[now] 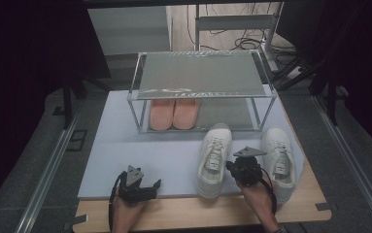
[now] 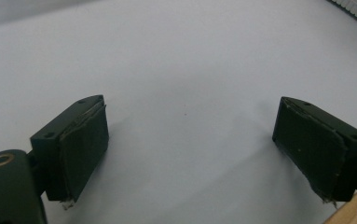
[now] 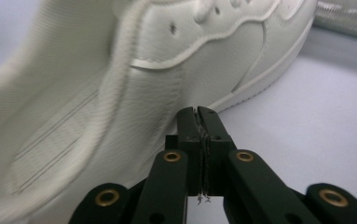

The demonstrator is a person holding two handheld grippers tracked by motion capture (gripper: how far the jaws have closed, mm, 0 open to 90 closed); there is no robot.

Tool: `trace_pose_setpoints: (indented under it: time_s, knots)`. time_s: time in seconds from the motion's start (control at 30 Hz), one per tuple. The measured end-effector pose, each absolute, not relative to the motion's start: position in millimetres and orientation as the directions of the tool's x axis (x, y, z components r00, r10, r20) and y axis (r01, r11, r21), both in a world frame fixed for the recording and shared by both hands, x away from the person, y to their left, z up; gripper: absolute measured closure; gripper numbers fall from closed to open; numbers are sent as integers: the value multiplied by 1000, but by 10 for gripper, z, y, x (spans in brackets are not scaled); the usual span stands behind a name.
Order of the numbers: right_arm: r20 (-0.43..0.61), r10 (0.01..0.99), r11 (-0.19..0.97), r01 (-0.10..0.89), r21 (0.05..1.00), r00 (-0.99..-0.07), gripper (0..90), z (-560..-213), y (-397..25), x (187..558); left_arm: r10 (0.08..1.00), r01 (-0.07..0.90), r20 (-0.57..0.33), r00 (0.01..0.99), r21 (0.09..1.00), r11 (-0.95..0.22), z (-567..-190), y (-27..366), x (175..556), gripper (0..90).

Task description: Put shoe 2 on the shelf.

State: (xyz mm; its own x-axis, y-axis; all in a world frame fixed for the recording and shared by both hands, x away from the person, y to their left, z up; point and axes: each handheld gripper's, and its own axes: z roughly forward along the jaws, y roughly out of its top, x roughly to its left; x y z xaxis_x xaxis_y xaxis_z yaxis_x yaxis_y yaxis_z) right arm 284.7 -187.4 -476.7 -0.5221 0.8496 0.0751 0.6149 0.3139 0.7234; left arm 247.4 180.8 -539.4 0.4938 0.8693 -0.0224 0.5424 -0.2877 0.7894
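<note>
At the near edge of the table [image 1: 198,213], the left gripper [image 1: 150,186] is held with jaws spread wide over the bare pale mat [image 2: 185,56]; nothing is between them. The right gripper [image 1: 231,166] is positioned between the two white sneakers, jaws pressed together and empty. The left sneaker [image 1: 213,158] lies just beside its tip, to the gripper's left, long axis running near edge to far edge. The right sneaker [image 1: 280,160] lies parallel, toward the right edge. The right gripper is nearer both. Contact cannot be judged from the high view; in the right gripper view, the closed tip [image 3: 197,116] is seen against the sneaker's side wall. Farther back, a two-tier rack [image 1: 200,73] holds pink slippers [image 1: 174,114] on its lower level.
</note>
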Motion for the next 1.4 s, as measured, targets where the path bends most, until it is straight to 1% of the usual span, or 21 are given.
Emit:
trace_pose_setpoints:
  time_s: [0.13,0.2,0.43,0.53,0.67,0.73,0.83,0.97,1.17,1.27,1.33,1.4]
  knots:
    - [70,839,325,598,733,-540,877,-4664,-1903,2764,869,542,-23,494,789,-288,-5394,1808,2474,105]
    - [96,827,313,595,740,-554,882,-4610,-1924,2716,869,543,-22,494,789,-288,-5394,1808,2474,105]
    - [137,776,310,561,767,-616,889,-4436,-1842,2570,870,542,-24,493,790,-286,-5395,1807,2474,105]
    - [150,757,316,558,767,-636,889,-4440,-1747,2551,870,542,-24,493,790,-286,-5395,1807,2474,105]
    - [159,741,336,565,754,-653,889,-4534,-1631,2557,869,543,-23,494,789,-287,-5394,1809,2474,105]
    - [149,743,349,568,745,-653,895,-4589,-1615,2568,869,543,-23,494,789,-287,-5394,1809,2474,105]
    - [166,741,334,572,749,-650,896,-4604,-1654,2575,869,543,-24,494,789,-287,-5394,1809,2474,105]
    - [146,756,340,574,745,-638,897,-4601,-1740,2562,869,543,-24,494,789,-287,-5394,1809,2474,105]
    - [152,796,297,596,746,-586,897,-4603,-2006,2557,869,543,-24,494,789,-287,-5394,1809,2474,105]
    - [141,818,289,611,737,-557,895,-4576,-2063,2552,869,543,-23,495,789,-288,-5394,1810,2475,105]
    - [145,820,285,615,735,-554,882,-4560,-2080,2544,869,544,-23,494,788,-289,-5393,1811,2475,105]
    - [152,817,279,612,740,-556,851,-4534,-2095,2532,869,543,-24,494,789,-288,-5394,1810,2475,105]
